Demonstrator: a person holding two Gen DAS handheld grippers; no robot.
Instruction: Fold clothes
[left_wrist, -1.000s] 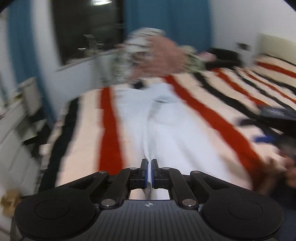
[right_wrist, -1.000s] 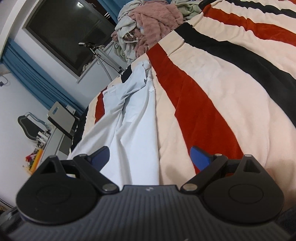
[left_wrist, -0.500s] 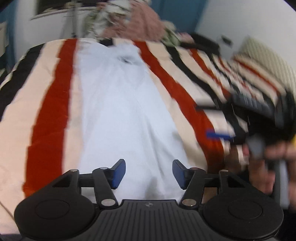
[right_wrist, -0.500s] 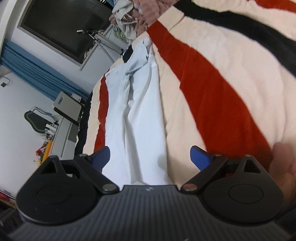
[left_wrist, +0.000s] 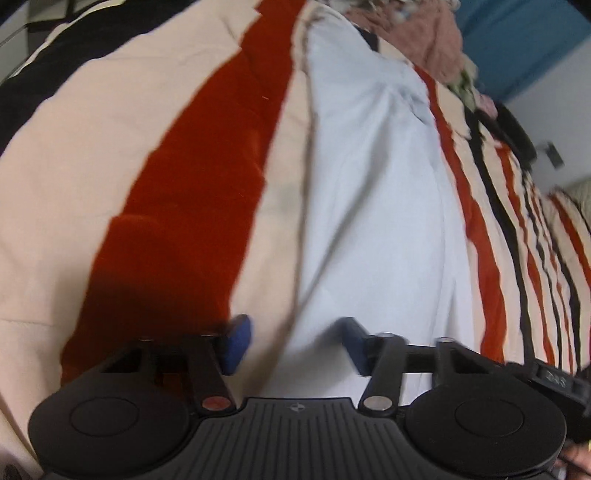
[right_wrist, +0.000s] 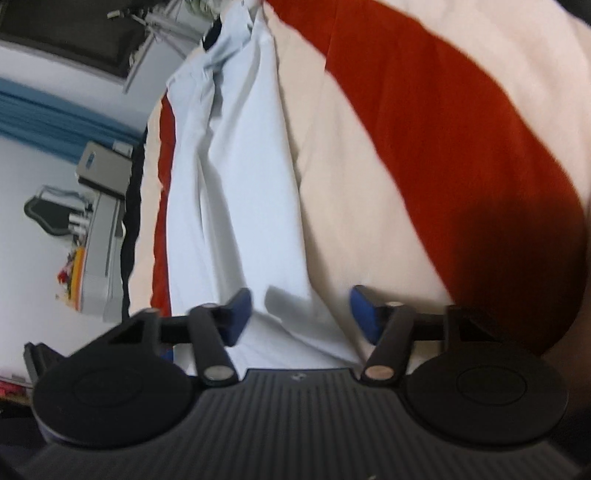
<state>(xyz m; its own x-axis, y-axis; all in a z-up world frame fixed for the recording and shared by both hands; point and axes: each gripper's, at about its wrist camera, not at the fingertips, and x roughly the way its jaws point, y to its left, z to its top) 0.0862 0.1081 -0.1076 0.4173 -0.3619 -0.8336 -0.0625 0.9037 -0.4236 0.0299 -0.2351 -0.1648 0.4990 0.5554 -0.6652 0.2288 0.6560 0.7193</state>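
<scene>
A long pale blue garment (left_wrist: 373, 206) lies stretched out on a bed cover (left_wrist: 92, 177) striped in cream, red and black. My left gripper (left_wrist: 293, 341) is open, low over the garment's near left edge, nothing between its blue pads. In the right wrist view the same pale blue garment (right_wrist: 240, 192) runs away from me, and my right gripper (right_wrist: 301, 314) is open over its near right corner, the cloth's edge lying between the fingers. Both views are blurred.
A heap of other clothes (left_wrist: 417, 33) sits at the far end of the bed. Left of the bed stand a grey unit (right_wrist: 99, 258) and a chair (right_wrist: 48, 214). Blue curtains (left_wrist: 524, 40) hang behind, and a dark window (right_wrist: 70, 29) is on the wall.
My left gripper went from shut on the cloth to open, then dropped low toward the garment's left edge. My right gripper stayed open and came down over the garment's right corner.
</scene>
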